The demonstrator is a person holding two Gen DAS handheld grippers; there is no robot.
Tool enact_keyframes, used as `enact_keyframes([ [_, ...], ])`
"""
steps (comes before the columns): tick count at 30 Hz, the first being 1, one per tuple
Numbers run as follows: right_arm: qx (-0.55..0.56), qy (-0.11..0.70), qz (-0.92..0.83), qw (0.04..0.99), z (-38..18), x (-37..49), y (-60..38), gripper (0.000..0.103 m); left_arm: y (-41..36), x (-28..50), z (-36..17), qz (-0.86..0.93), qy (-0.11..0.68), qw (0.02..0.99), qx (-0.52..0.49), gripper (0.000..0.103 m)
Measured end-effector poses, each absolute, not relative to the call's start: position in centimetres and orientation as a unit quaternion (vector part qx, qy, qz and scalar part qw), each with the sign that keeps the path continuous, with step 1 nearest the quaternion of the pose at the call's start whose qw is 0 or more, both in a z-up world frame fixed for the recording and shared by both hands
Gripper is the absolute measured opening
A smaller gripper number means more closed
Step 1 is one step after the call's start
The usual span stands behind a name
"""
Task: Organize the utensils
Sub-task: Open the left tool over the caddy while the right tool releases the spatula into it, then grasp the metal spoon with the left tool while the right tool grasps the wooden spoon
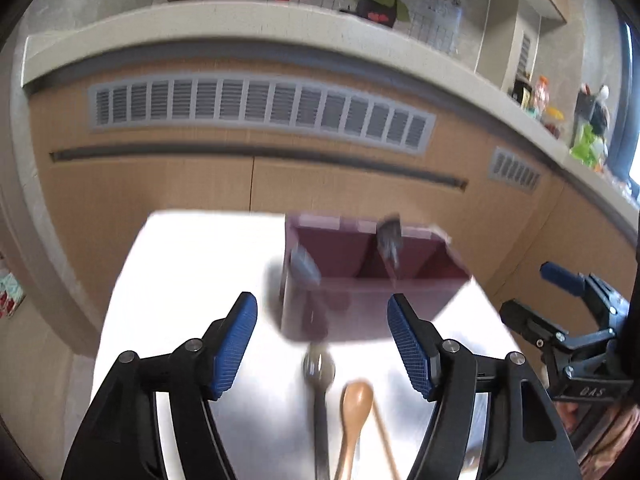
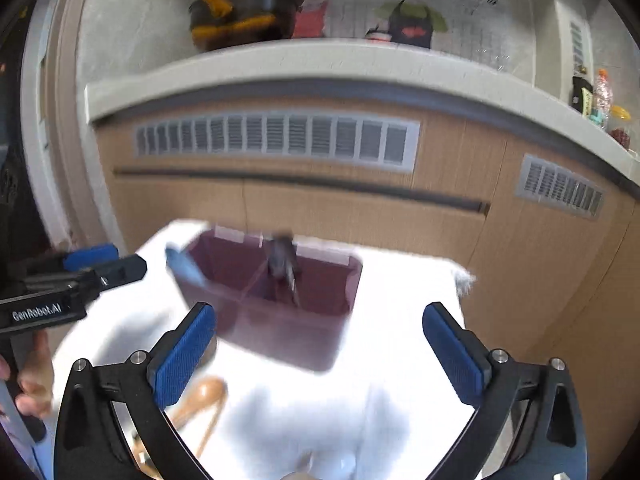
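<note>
A maroon divided utensil box (image 1: 372, 296) stands on the white table (image 1: 192, 264), with a dark utensil (image 1: 390, 240) upright in it and a grey one (image 1: 304, 266) at its left end. My left gripper (image 1: 322, 340) is open and empty just before the box. A metal spoon (image 1: 319, 372), a wooden spoon (image 1: 356, 400) and a wooden chopstick (image 1: 384, 432) lie between its fingers. My right gripper (image 2: 320, 344) is open and empty, facing the box (image 2: 280, 320). The wooden spoon (image 2: 204, 396) lies by its left finger.
A wood-panelled counter front (image 1: 240, 184) with grey vents rises behind the table. Its white ledge (image 1: 280, 28) carries a pot, bottles and jars. The right gripper also shows at the right edge of the left wrist view (image 1: 560, 312).
</note>
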State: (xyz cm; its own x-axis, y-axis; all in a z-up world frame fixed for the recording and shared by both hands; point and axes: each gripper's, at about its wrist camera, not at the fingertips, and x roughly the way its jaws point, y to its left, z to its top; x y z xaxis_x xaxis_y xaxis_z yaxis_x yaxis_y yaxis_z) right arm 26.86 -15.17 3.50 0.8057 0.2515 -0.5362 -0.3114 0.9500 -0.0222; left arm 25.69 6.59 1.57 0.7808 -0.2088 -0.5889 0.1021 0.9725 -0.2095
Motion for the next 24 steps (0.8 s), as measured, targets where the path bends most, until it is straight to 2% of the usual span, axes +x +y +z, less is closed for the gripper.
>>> enact_keyframes([
  [5,-0.079,0.322,0.130,0.934,0.3,25.4,-15.1,0.103,6.5,23.1,-2.4,-0.079,0.367,0.924,-0.070,0.068],
  [12,-0.092,0.377,0.117,0.914,-3.3,24.5,-12.8,0.103,9.4,20.2,-5.0,0.009,0.387,0.920,-0.068,0.068],
  [13,-0.085,0.389,0.132,0.908,-3.6,24.5,-12.2,0.098,10.0,20.2,-5.1,0.018,0.388,0.918,-0.075,0.068],
  [14,-0.077,0.397,0.147,0.903,-3.9,24.5,-11.6,0.086,11.1,19.9,-5.2,0.028,0.389,0.916,-0.091,0.068],
  [15,-0.065,0.410,0.164,0.895,-4.3,24.7,-10.7,0.078,11.9,19.6,-5.2,0.033,0.387,0.915,-0.104,0.068],
  [16,-0.058,0.422,0.173,0.888,-4.7,24.9,-9.9,0.063,12.6,19.4,-5.2,0.037,0.385,0.915,-0.114,0.068],
  [17,-0.057,0.435,0.179,0.880,-5.1,25.2,-9.0,0.052,13.1,19.2,-5.1,0.040,0.383,0.915,-0.119,0.069],
  [19,-0.061,0.457,0.186,0.868,-6.1,25.8,-6.9,0.046,13.9,18.7,-4.9,0.045,0.377,0.916,-0.126,0.072],
  [24,-0.061,0.485,0.184,0.853,-7.7,26.8,-3.4,0.045,15.0,17.9,-4.9,0.042,0.373,0.917,-0.137,0.074],
])
